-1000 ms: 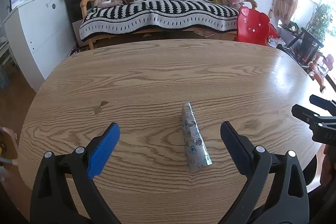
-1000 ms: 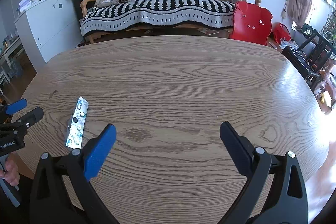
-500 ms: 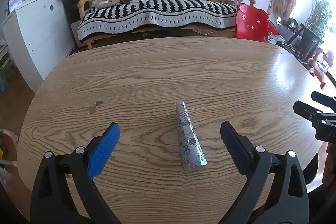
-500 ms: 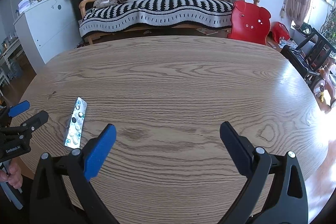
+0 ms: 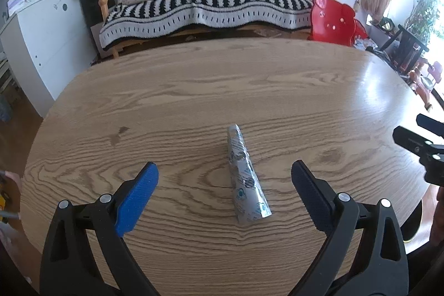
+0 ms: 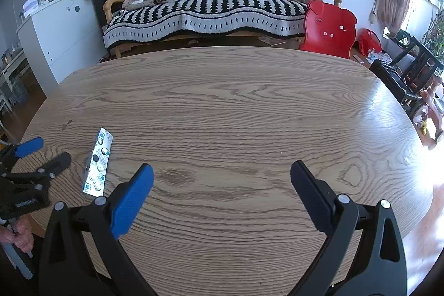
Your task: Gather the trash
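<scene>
Foil blister strip [image 5: 245, 179] lies flat on the oval wooden table [image 5: 222, 90], near the table's near edge, its long axis running away from the camera and leaning a little to one side. In the left wrist view the strip sits between the two fingers of the left gripper [image 5: 224, 182], a bit closer to the dark finger than to the blue pad [image 5: 138, 193], and touches neither; the jaws stand wide apart with nothing in them, held just above the wood. In the right wrist view the same strip [image 6: 97, 167] shows its silver face with round printed spots, and the left gripper [image 6: 41, 151] appears at the left edge, a hand [image 6: 16, 235] gripping its handle below. The right gripper [image 6: 222, 185] is also spread wide and holds nothing, hovering over bare wood well to the right of the strip. From the left wrist view its tips [image 5: 413, 135] show at the far right edge of the table. A small dark stain [image 5: 118, 133] marks the wood to the left of the strip. Beyond the table stand a sofa [image 5: 205, 4] under a black-and-white striped throw, a red child's chair [image 5: 333, 21] and a white cabinet [image 5: 41, 32].
</scene>
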### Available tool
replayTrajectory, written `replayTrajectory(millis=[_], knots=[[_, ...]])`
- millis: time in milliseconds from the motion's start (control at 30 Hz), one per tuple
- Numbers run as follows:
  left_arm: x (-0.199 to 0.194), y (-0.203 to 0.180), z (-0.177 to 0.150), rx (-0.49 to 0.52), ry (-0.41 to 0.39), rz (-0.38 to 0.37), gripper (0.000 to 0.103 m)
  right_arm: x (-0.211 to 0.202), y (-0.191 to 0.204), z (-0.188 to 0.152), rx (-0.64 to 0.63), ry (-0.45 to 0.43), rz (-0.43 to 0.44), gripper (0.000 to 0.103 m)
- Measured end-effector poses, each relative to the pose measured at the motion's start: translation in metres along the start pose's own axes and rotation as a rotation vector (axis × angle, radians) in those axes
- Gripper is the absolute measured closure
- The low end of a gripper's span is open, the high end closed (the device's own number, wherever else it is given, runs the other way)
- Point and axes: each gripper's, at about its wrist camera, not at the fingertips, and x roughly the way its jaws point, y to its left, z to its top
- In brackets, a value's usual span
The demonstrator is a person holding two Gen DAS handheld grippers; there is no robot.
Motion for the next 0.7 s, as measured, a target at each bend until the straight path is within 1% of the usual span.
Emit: replayTrajectory(millis=[100, 167, 200, 233, 267, 333, 367, 400, 467, 533, 700], knots=[[0.024, -0.007, -0.003, -0.010, 0.061, 0.001, 0.010, 0.001, 0.000, -0.001, 0.001, 0.002, -0.004, 0.008], [0.039, -0.010, -0.005, -0.013, 0.099, 0.008, 0.017, 0.002, -0.001, -0.001, 0.005, 0.002, -0.004, 0.008], [0.046, -0.012, -0.007, -0.011, 0.119, 0.015, 0.024, 0.002, -0.002, -0.001, 0.006, 0.002, -0.008, 0.008], [0.051, -0.013, -0.008, -0.011, 0.131, 0.018, 0.028, 0.002, -0.003, -0.001, 0.007, 0.002, -0.010, 0.008], [0.057, -0.014, -0.010, -0.015, 0.148, 0.019, 0.036, 0.002, -0.006, -0.002, 0.010, 0.004, -0.009, 0.008], [0.063, -0.014, -0.014, -0.025, 0.176, 0.007, 0.060, 0.001, -0.010, -0.003, 0.017, 0.008, -0.012, 0.008], [0.063, -0.015, -0.015, -0.023, 0.167, 0.016, 0.064, 0.000, -0.014, -0.005, 0.022, 0.008, -0.014, 0.008], [0.062, -0.016, -0.014, -0.014, 0.165, 0.019, 0.077, -0.001, -0.015, -0.005, 0.024, 0.006, -0.017, 0.008], [0.060, -0.017, -0.014, -0.016, 0.164, 0.005, 0.080, -0.005, -0.021, -0.008, 0.031, 0.003, -0.024, 0.008], [0.056, -0.022, -0.013, 0.004, 0.147, 0.022, 0.082, -0.007, -0.026, -0.010, 0.042, 0.002, -0.028, 0.009], [0.037, -0.037, -0.008, 0.031, 0.109, -0.008, 0.083, -0.015, -0.042, -0.017, 0.065, 0.001, -0.043, 0.009]])
